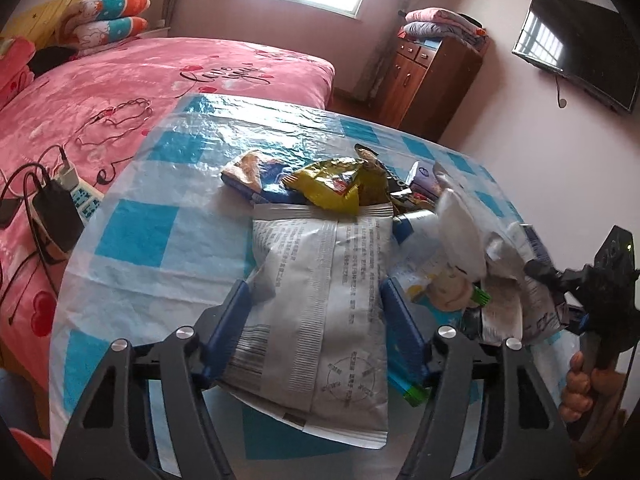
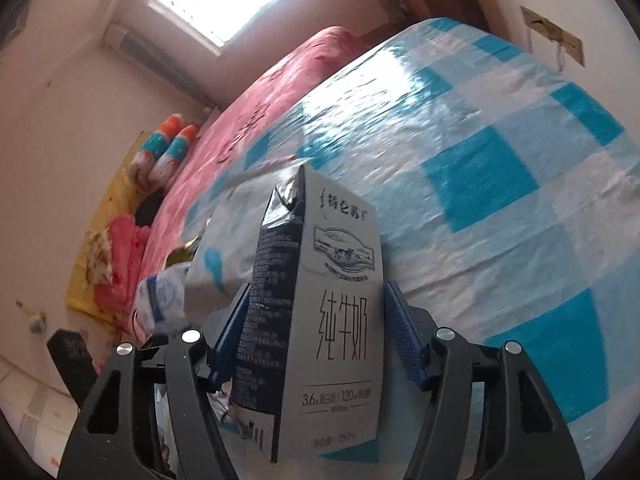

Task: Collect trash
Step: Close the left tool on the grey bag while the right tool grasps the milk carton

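On the blue-and-white checked table cover [image 1: 132,236], at the six o'clock edge of the litter heap, the left gripper [image 1: 316,300] has its blue pads against both edges of a grey printed wrapper [image 1: 320,300]. At the heap's twelve o'clock lies a yellow snack bag [image 1: 332,184]. The right gripper [image 2: 316,312] is clamped on a grey milk carton [image 2: 336,300], standing upright between its pads.

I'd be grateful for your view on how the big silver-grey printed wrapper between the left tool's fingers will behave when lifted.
The silver-grey wrapper looks thin and creased, so it will probably flop and crumple. It lies flat and looks empty, so likely very light. Its glossy film may slip between the left tool's fingers.
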`<state>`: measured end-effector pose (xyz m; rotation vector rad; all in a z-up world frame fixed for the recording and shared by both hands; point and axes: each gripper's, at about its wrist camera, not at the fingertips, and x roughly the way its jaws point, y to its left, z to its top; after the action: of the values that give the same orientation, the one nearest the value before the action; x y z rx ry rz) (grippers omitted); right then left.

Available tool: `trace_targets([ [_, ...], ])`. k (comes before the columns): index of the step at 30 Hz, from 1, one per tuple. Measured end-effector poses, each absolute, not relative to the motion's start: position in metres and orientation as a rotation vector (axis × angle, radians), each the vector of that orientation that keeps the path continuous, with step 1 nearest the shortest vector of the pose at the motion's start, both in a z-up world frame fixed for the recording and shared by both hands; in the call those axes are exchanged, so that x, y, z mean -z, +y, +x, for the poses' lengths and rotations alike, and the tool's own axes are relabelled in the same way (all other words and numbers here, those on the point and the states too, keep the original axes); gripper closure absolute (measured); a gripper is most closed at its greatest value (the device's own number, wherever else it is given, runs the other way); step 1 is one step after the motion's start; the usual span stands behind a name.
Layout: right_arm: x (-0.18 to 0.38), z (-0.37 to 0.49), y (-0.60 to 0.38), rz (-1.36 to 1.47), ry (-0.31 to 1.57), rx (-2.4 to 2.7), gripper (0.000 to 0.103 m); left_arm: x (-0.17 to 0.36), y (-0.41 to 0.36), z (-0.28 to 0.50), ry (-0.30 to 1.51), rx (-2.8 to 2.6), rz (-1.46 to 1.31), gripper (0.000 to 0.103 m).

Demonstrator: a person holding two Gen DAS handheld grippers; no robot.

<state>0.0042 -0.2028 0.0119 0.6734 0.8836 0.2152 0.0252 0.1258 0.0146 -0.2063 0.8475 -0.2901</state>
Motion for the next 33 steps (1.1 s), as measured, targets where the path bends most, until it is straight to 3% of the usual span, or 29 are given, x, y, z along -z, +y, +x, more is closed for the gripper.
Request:
trace_targets([
  [33, -0.044, -0.094, -0.151, 0.577, 0.814, -0.386, 0.039, -0.021, 0.133, -0.1, 0.846, 0.395, -0.391, 0.044],
])
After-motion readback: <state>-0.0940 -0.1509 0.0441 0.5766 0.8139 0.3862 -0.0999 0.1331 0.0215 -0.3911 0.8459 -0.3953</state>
